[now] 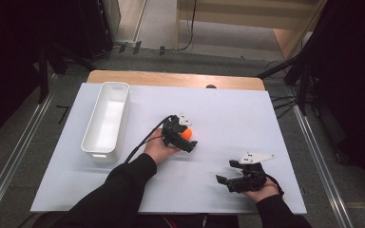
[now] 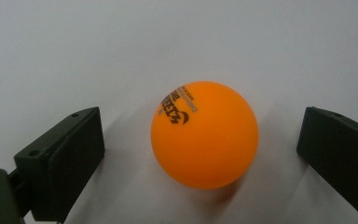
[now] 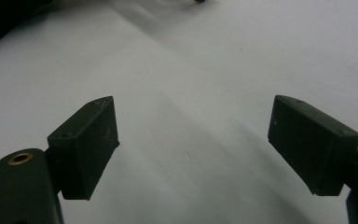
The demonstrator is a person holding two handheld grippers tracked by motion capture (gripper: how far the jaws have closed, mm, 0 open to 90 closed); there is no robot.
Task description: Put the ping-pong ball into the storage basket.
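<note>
An orange ping-pong ball (image 1: 187,134) with black print lies on the white table mat (image 1: 228,118) near its middle. My left gripper (image 1: 186,135) is around it, jaws wide apart. In the left gripper view the ball (image 2: 204,135) sits on the mat between the two jaws with a gap on each side, so neither touches it. My right gripper (image 1: 229,175) rests low near the front right of the mat, open, with only bare mat (image 3: 186,154) between its jaws.
A long white empty bin (image 1: 106,121) stands at the left of the mat, lengthwise front to back. The wooden table edge (image 1: 171,78) shows behind the mat. Dark stands and cables flank the table on the floor.
</note>
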